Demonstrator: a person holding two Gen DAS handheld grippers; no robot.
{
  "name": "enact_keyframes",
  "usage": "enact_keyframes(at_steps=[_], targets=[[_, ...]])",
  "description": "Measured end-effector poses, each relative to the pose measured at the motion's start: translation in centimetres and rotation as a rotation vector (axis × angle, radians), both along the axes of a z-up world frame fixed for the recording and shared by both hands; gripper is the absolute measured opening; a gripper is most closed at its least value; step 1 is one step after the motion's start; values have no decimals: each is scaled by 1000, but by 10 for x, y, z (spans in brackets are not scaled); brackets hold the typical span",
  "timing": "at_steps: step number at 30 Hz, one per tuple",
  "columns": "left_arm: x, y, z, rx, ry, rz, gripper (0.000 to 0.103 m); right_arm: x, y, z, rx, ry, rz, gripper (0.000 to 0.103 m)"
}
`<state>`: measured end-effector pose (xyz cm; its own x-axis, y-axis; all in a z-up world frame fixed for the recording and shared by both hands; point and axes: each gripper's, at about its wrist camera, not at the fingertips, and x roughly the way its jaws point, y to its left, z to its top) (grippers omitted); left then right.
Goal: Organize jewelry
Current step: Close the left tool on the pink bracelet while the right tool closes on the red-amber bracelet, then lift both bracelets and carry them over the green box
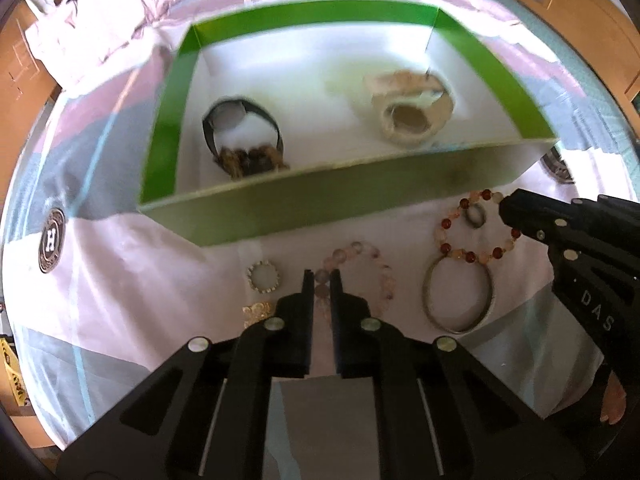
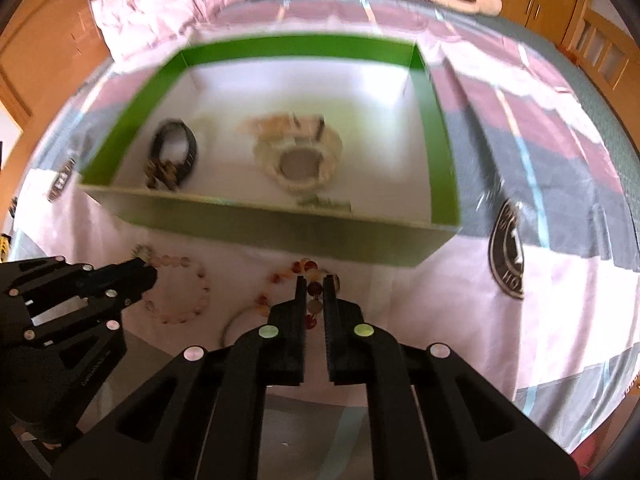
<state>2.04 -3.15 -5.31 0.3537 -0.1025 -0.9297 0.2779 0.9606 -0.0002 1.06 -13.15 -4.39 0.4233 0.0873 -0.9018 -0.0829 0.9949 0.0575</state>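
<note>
Our left gripper [image 1: 322, 276] has its fingers pinched on the pale pink bead bracelet [image 1: 360, 276] lying on the pink bedspread [image 1: 120, 264] just before the green-rimmed white cardboard box [image 1: 280, 208]. The right gripper [image 2: 314, 282] grips the red-and-cream bead bracelet [image 2: 304, 268]. Bare bedspread opens rightward. Only the left view shows the plain metal bangle [image 1: 460, 300] whole.

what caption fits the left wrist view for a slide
Left gripper shut on a pale pink bead bracelet on the bedsheet, before a green box already holding two watches.
</note>
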Motion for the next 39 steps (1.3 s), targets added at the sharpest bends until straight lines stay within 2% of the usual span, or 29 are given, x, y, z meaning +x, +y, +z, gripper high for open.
enact_keyframes(at_steps=[7,13,17,19,26,31,39], targets=[[-13,6,38,-63,-151,-8,8,-2,-8,26,69,-92,-2,8],[-21,10,71,-101,-316,6,8,-12,-21,62,142,-288,10,8],[-29,9,91,-90,-446,-1,8,-17,-21,77,161,-369,8,8],[-30,9,96,-87,-473,-5,8,-15,-23,79,179,-382,6,8],[-25,13,104,-115,-489,18,8,-12,-31,92,228,-438,-24,8],[-24,17,110,-106,-530,59,8,-10,-34,100,225,-484,-58,8],[-8,22,106,-76,-553,106,8,7,-29,90,198,-470,-100,8]])
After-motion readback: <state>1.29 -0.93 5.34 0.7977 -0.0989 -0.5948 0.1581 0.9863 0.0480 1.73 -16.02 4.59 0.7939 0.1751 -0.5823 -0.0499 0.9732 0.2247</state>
